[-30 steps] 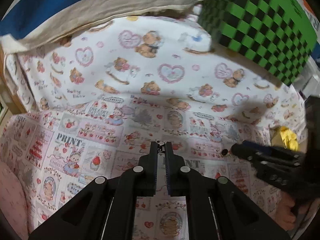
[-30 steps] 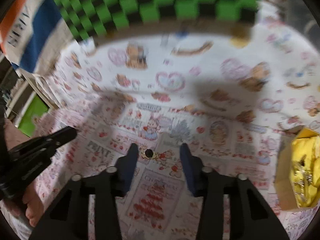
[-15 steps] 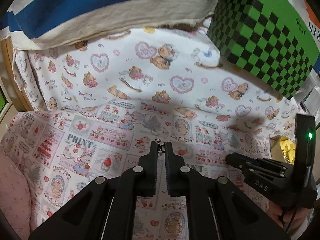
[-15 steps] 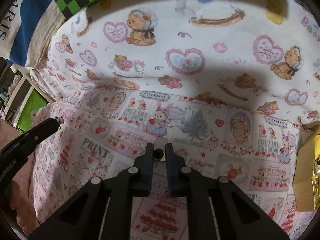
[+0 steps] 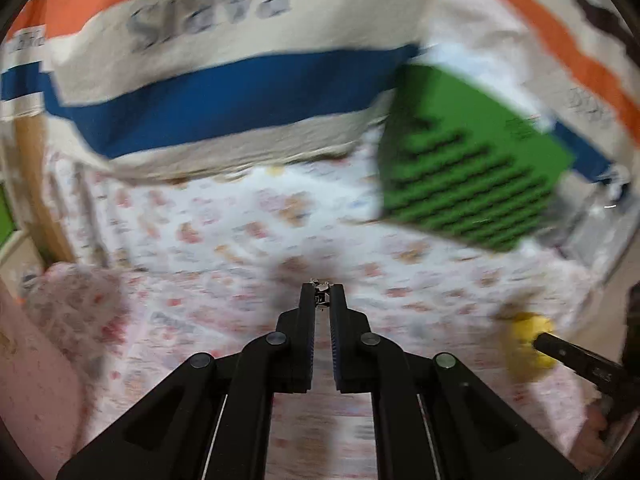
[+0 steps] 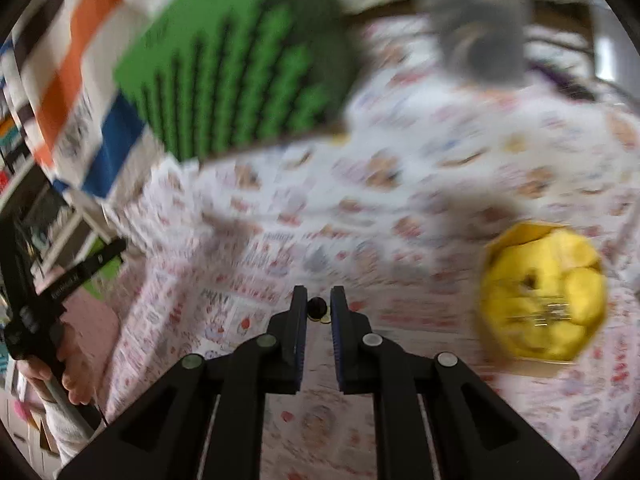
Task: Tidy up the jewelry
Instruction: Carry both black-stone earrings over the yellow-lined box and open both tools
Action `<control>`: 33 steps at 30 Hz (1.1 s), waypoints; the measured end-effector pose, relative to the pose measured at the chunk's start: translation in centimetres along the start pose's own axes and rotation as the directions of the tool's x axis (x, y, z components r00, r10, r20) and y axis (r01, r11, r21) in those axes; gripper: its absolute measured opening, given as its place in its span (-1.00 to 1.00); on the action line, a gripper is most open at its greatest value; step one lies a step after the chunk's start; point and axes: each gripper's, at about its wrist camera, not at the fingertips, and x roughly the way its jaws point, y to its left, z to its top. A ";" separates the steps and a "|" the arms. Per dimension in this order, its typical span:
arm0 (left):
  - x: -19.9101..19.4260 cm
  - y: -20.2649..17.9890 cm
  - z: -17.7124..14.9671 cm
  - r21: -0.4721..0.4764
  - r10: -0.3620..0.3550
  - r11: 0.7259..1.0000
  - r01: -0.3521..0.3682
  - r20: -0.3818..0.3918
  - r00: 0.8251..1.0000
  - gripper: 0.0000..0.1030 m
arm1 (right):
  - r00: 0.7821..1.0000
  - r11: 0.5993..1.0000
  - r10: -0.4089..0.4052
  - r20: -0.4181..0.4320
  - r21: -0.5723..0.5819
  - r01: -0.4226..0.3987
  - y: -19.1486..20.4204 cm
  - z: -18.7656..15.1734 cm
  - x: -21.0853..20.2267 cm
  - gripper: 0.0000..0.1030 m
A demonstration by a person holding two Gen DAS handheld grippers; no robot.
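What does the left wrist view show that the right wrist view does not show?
Only the left wrist view shows the word PARIS on the striped cloth and the small silver piece in the left tool. Only the right wrist view shows the dark round piece in the right tool and the inside of the yellow box. Both show the green checkered box and the printed cloth.

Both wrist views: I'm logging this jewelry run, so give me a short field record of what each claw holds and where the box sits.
left claw: shut on small silver jewelry piece at its tips
right claw: shut on dark round-stone jewelry piece with gold trim
surface: printed cloth
yellow-lined box: open, on the cloth right of the right claw, metal jewelry inside
background: green checkered box, striped PARIS fabric
image quality: motion-blurred
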 end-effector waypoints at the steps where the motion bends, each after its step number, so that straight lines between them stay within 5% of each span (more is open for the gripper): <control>1: -0.5 -1.3 0.4 0.022 -0.029 0.999 0.029 0.002 1.000 -0.88 | 1.000 1.000 0.002 0.026 0.008 -0.003 -0.6 0.1 -1.1 -0.80; 7: -1.7 -9.3 1.2 0.195 -0.089 0.977 0.083 0.024 0.996 -0.88 | 0.994 0.995 -0.015 0.106 0.099 0.004 -5.9 1.1 -6.0 -0.80; 15: 1.0 -16.9 -0.1 0.241 -0.228 0.942 0.236 -0.059 0.972 -0.88 | 0.987 0.979 -0.029 0.160 0.205 -0.004 -11.1 0.0 -7.6 -0.79; 18: 3.5 -19.0 -1.4 0.198 -0.292 0.929 0.314 -0.132 0.947 -0.88 | 0.988 0.977 -0.024 0.153 0.213 -0.009 -12.0 -0.2 -7.4 -0.79; 21: 6.4 -21.2 -2.7 0.162 -0.368 0.899 0.406 -0.220 0.903 -0.88 | 0.987 0.976 -0.014 0.157 0.217 -0.021 -12.5 -0.4 -7.4 -0.79; 24: 8.7 -22.8 -3.7 0.148 -0.380 0.891 0.428 -0.271 0.884 -0.88 | 0.986 0.976 -0.018 0.166 0.215 -0.019 -12.8 -0.6 -7.3 -0.79; 27: 11.2 -23.6 -4.3 0.082 -0.400 0.886 0.456 -0.362 0.842 -0.88 | 0.987 0.974 -0.010 0.160 0.226 -0.026 -13.2 -0.4 -6.8 -0.79; 33: 13.7 -24.9 -5.2 0.041 -0.447 0.861 0.507 -0.417 0.791 -0.88 | 0.987 0.969 -0.028 0.158 0.247 -0.012 -14.2 -0.6 -6.5 -0.79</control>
